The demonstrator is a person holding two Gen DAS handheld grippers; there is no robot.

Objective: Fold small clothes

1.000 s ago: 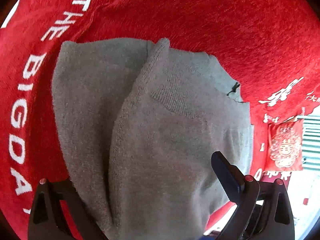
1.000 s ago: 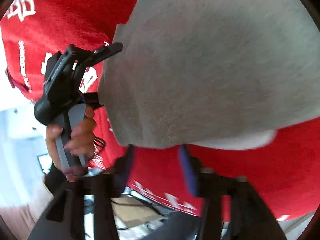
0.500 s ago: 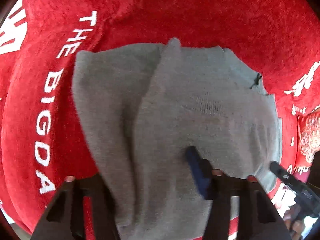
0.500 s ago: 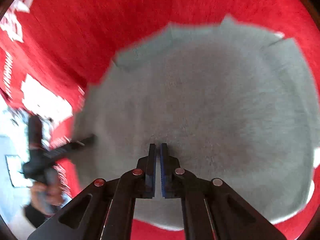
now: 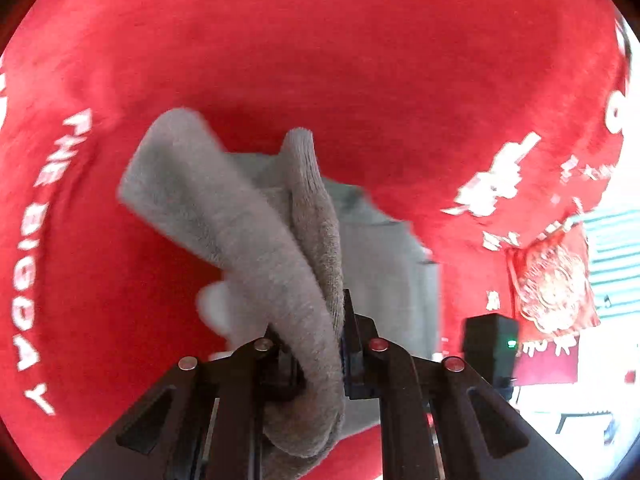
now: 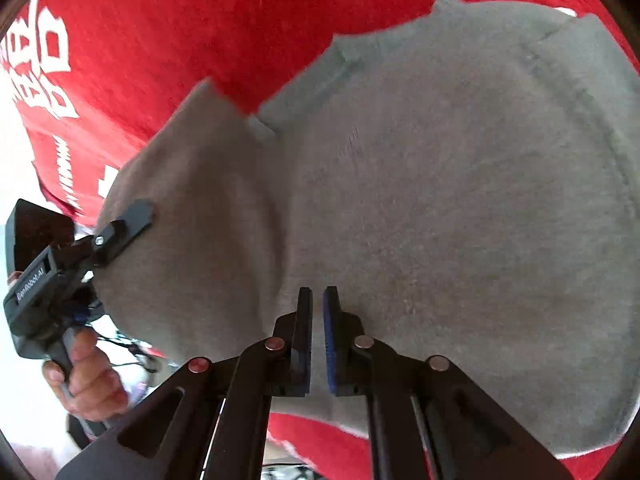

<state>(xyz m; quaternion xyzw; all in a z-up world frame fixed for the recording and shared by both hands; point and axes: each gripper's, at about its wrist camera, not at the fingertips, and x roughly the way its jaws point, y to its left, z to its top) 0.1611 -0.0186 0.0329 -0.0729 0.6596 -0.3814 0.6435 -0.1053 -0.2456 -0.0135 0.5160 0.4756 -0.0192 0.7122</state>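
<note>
"THE BIG DAY" on red cloth (image 5: 360, 60)

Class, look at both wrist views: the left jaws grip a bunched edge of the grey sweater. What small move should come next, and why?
Probably carry the left gripper, its jaws closing on the bunched edge, across the grey sweater towards the right side. The rest lies flat on the red cloth, and the right gripper, jaws shut with no fabric seen between them, seems to rest on its middle, perhaps pinning it there.
</note>
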